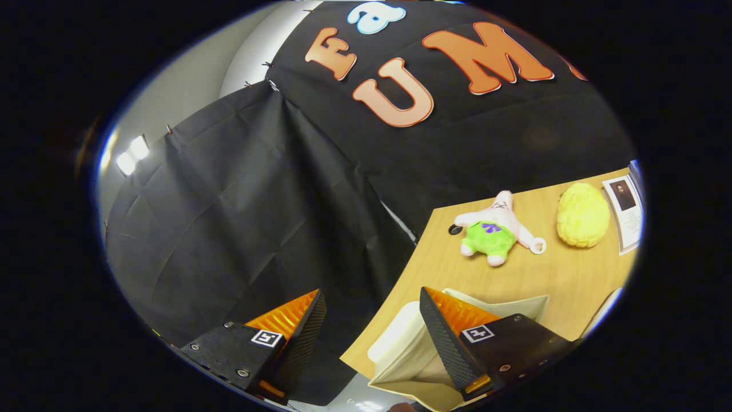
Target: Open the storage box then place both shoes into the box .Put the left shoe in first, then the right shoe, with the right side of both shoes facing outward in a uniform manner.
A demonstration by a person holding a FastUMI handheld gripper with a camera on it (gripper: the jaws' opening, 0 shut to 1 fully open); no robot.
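My gripper (370,293) is open, its fingers wide apart and nothing pressed between them. It hangs over the near corner of a wooden table (549,274), tilted, with black cloth beyond the gap. A cream-white object (400,343) lies on that corner, right against the right finger (452,337) and partly hidden behind it. It shows a rounded white part and a cream flap (509,306); I cannot tell whether it is the storage box or a shoe. The left finger (294,329) sits off the table, in front of the cloth.
Farther along the table lie a pink star plush toy in green shorts (494,229), a yellow plush lump (583,214) and a framed picture card (626,212). A small dark hole (454,230) marks the tabletop near the plush. The table's edge (394,286) drops off to the cloth.
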